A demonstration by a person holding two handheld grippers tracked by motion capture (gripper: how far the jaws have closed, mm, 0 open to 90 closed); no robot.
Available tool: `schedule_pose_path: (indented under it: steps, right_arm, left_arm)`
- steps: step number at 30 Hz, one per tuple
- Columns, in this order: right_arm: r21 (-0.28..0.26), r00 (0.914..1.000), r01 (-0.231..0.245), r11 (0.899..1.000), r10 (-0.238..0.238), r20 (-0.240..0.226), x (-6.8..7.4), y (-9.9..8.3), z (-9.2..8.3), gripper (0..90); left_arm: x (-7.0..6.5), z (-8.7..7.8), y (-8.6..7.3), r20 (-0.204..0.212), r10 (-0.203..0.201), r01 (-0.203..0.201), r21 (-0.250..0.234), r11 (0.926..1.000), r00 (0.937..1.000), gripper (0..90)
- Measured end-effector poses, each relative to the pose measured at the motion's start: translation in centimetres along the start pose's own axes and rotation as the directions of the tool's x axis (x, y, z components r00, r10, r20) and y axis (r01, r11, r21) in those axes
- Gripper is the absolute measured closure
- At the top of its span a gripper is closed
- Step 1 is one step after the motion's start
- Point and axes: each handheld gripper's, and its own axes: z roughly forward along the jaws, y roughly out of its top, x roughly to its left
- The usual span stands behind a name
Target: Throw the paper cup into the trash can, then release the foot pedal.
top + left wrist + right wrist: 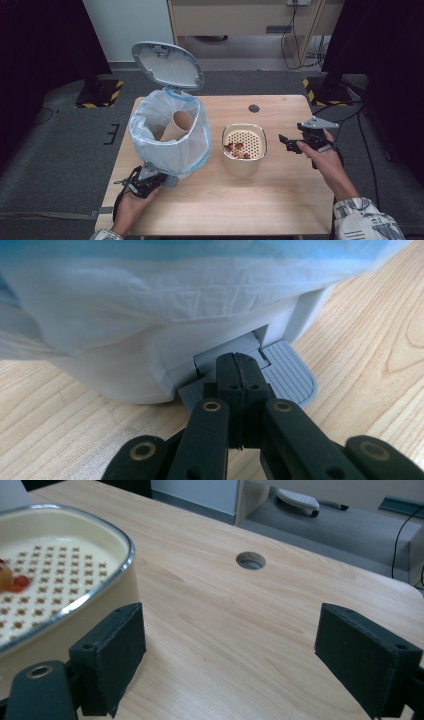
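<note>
A light wooden table (pixel 280 200) carries everything, its grain running left to right; a small round hole (pixel 254 108) sits in the top near the far edge, right of centre; on the left half stands a white pedal bin (pixel 170 132) lined with a pale blue-edged bag, its lid tipped up toward the far side, its grey pedal (pixel 287 375) low over the wood on the near side; just right of it, near the middle, rests a cream container (pixel 244 148) with a perforated insert.
</note>
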Motion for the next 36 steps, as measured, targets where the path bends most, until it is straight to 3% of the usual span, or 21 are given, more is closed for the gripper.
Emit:
schedule_pose_path:
  steps: [26, 28, 31, 36]
  right_arm:
    - [0.002, 0.9931, -0.1, 0.995, 0.1, 0.063, -1.8, -4.6, -1.4, 13.4]
    - [0.006, 0.9922, -0.106, 0.994, 0.105, 0.067, -1.9, -5.0, -1.5, 13.2]
    - [0.005, 0.9912, -0.114, 0.993, 0.113, 0.069, -1.9, -5.5, -1.6, 13.1]
    - [0.003, 0.9899, -0.124, 0.992, 0.123, 0.071, -1.9, -5.9, -2.0, 13.1]
  left_arm:
    - [0.0, -0.2, 0.0, 0.003, -0.004, 0.004, 0.0, 1.0, 1.0, 88.3]
    - [0.0, -0.6, 0.0, -0.035, -0.007, 0.008, 0.02, 0.9998, 0.9994, 76.1]
    - [0.1, -1.4, -0.3, -0.05, -0.039, 0.039, 0.007, 0.9992, 0.998, 61.1]
    - [0.8, -3.0, -0.6, -0.096, -0.129, 0.123, -0.066, 0.9902, 0.987, 36.4]
